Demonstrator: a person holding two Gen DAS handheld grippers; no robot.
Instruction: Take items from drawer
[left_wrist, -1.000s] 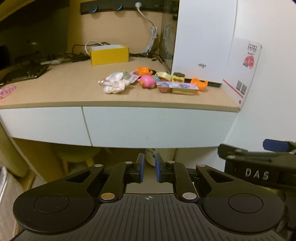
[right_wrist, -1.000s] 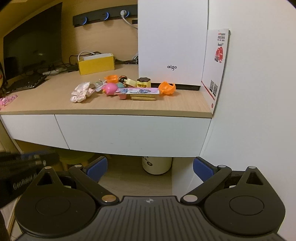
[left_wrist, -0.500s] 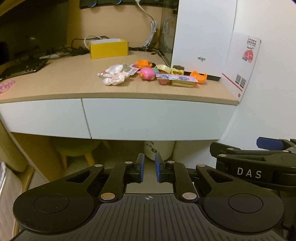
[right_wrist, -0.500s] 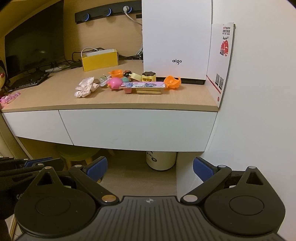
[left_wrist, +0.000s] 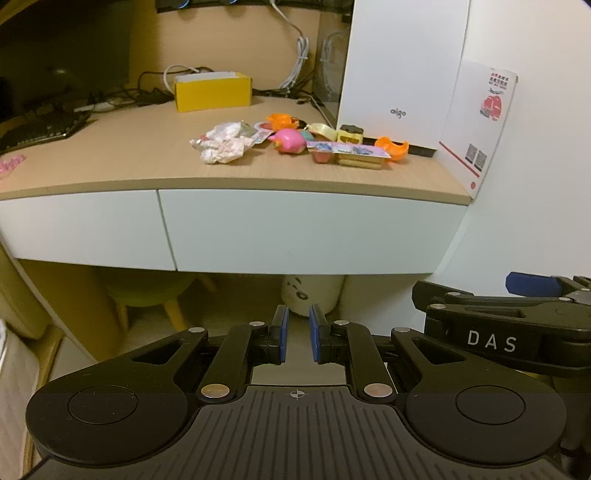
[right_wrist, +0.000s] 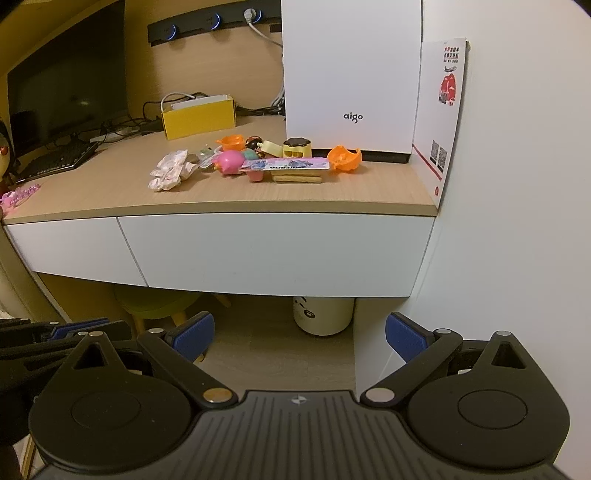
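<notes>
**Drawer shut, both grippers held back**

Over the last second almost nothing has changed: I've drifted slightly, the desk sitting a little differently in frame, no closer to contact. The right-hand drawer (right_wrist: 273, 251) is fully closed under the desktop (right_wrist: 110, 188), so whatever it holds is hidden. My left gripper (left_wrist: 295, 338) is nearly clenched on nothing, only a narrow gap between its pads; my right gripper (right_wrist: 299, 336) is released wide and empty. I judge that opening the drawer comes first. 1 cluster of toys (right_wrist: 258, 162) lies on top.
</notes>
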